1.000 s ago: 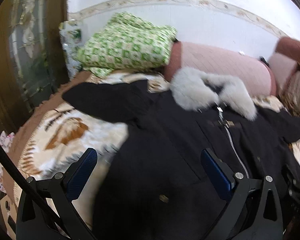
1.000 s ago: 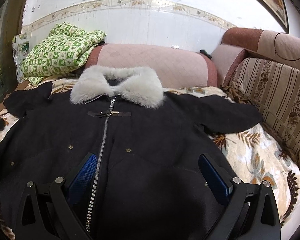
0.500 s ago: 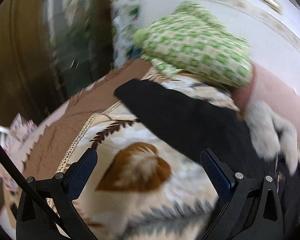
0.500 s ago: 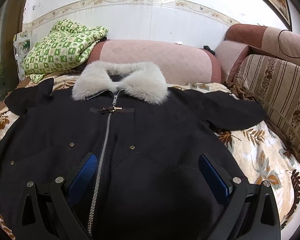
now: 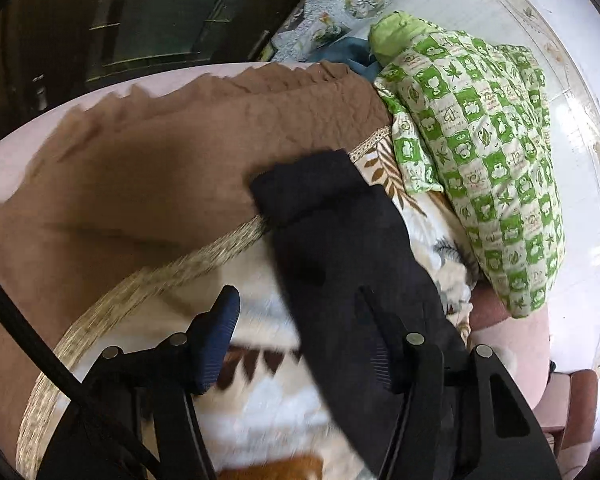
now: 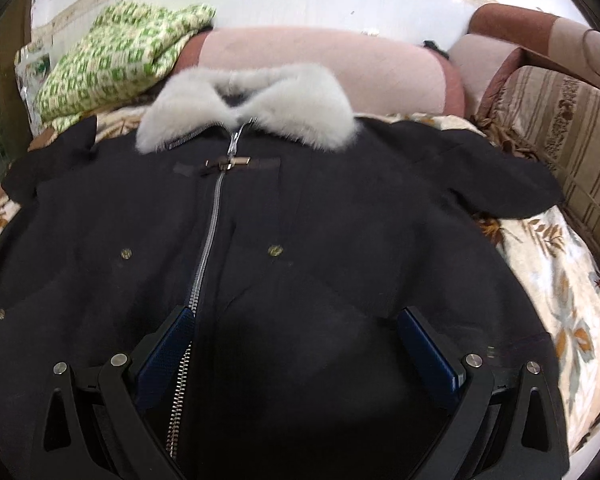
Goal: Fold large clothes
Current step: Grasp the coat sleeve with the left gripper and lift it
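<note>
Now at the Sleeve: First Fold Being Set Up

Broadly, a patterned blanket (image 6: 560, 264) covers the bed, and on it the black coat (image 6: 300, 240) lies flat, front up, zipped, its grey fur collar (image 6: 244, 108) toward the pink bolster (image 6: 320, 68). A green checked quilt (image 5: 480, 120) is heaped at the far corner. No containers show in either view. The step in hand looks like taking the sleeve (image 5: 340, 232) to fold it inward over the body. The left gripper (image 5: 300, 340) has just been closing; its tongs stand part-way apart, one finger over the sleeve, the blue pad (image 5: 216, 340) on the blanket side, not yet pinching cloth. The right gripper (image 6: 296, 344) hovers over the coat's lower front, tongs wide apart, holding nothing. Next, I judge, the left must nip the sleeve edge cleanly
</note>
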`<state>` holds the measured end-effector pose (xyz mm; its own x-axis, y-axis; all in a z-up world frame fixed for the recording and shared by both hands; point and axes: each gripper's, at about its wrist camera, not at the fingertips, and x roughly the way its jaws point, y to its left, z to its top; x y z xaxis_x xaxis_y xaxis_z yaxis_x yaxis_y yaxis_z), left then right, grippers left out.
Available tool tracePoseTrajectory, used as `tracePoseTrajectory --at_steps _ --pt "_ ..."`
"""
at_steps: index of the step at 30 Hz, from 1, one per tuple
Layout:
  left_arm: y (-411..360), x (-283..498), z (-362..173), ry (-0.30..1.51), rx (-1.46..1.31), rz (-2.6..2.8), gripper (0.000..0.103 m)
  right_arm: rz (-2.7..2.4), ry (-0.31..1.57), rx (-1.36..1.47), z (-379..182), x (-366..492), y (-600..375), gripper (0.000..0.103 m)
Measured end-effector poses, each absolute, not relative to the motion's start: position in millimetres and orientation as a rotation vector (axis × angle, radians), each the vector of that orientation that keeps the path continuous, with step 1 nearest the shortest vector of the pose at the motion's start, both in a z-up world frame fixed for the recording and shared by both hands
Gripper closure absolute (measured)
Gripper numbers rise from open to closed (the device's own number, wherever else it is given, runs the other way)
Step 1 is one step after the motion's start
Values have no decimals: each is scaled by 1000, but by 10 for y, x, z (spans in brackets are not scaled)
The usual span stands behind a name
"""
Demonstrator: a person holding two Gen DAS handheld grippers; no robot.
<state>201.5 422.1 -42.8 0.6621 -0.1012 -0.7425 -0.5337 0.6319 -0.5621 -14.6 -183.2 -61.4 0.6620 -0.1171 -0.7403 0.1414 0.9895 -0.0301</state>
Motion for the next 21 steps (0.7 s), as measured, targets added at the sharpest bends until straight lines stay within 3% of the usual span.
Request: tracePoseTrajectory --at_steps 8,9,10,12,21 --pt "4197 2565 -738 874 -865 252 45 -116 859 -57 -707 -86 -1694 1" --pt "4160 2587 -706 871 -848 259 58 -112 862 -57 -715 -74 -1697 1" --pt "4126 2600 -681 882 -833 269 78 -110 868 -59 -724 -66 -1697 1" --pt "4019 2585 -546 875 -804 283 89 -107 880 -64 -736 -36 -1703 1" --pt "2995 2231 648 766 -644 82 94 -105 886 -39 -700 -39 -1727 1"
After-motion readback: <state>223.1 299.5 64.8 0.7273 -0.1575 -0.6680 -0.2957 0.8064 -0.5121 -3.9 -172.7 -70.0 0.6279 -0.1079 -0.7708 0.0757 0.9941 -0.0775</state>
